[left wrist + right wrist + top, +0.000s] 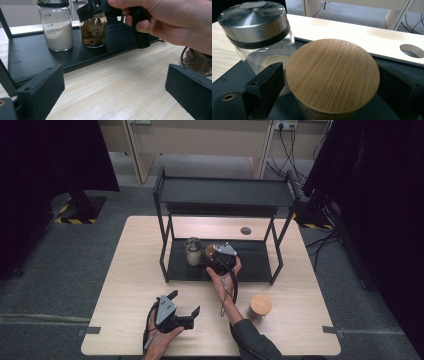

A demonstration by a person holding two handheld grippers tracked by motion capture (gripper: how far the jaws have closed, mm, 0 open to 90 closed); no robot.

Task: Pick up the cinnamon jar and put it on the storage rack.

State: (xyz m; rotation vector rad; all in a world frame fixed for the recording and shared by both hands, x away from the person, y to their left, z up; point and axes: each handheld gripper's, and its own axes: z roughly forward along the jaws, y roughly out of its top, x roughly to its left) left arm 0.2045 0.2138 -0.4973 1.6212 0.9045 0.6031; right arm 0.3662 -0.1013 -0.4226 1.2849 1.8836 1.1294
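Right gripper view is showing the right gripper (332,82) straddling a jar with a bamboo lid (333,75): one black jaw is sitting at the lid's 9 o'clock edge, the other at its 3 o'clock edge, both right beside the rim, though I cannot tell whether the pads are actually pressing. The jaws are standing about as wide as the lid. The jar is standing upright on the lower shelf of the black rack (227,75), with a steel-lidded jar of pale powder (259,32) just beside it at 10 o'clock. In the left gripper view the bamboo-lidded jar is showing rolled cinnamon sticks through its glass.

High view is showing the left gripper (182,307) resting low over the table (130,270) near the 7 o'clock corner, its jaws spread wide and holding nothing. A second wooden-lidded jar (260,305) is standing on the table at 5 o'clock of the right hand, well apart from both grippers
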